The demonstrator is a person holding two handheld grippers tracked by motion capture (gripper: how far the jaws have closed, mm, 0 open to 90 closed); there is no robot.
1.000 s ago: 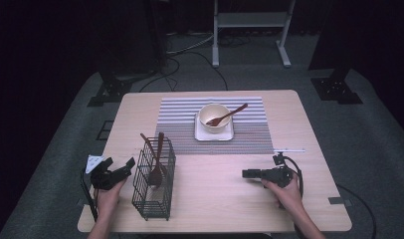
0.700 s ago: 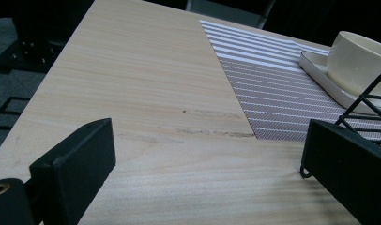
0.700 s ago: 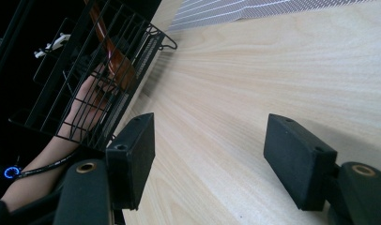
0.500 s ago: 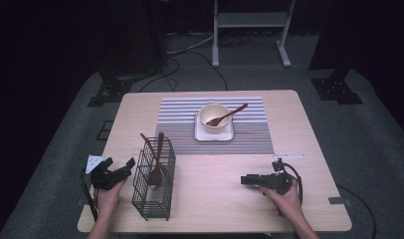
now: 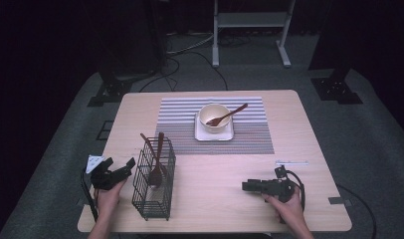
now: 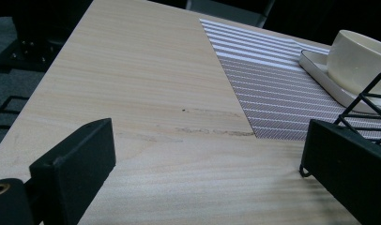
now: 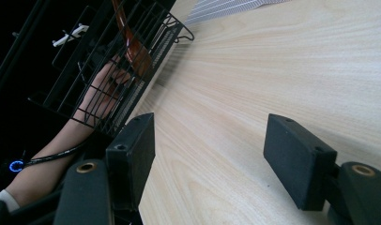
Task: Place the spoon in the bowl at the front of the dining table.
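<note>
While both hands rest low on the light wooden table point(image 5: 230, 164), the left gripper point(image 6: 202, 164) has its jaws wide apart, nothing between them. Black wire basket point(image 5: 152, 179) with brown wooden utensils point(image 5: 156, 159) sits just right of it, touching its right jaw. Right gripper point(image 7: 209, 159) also gapes wide and empty, pointing at the basket. Cream bowl point(image 5: 214, 117) with a wooden spoon point(image 5: 227, 115) sits far ahead on the striped placemat point(image 5: 250, 137).

Black claws point(image 5: 118, 172), trailing black cables
</note>
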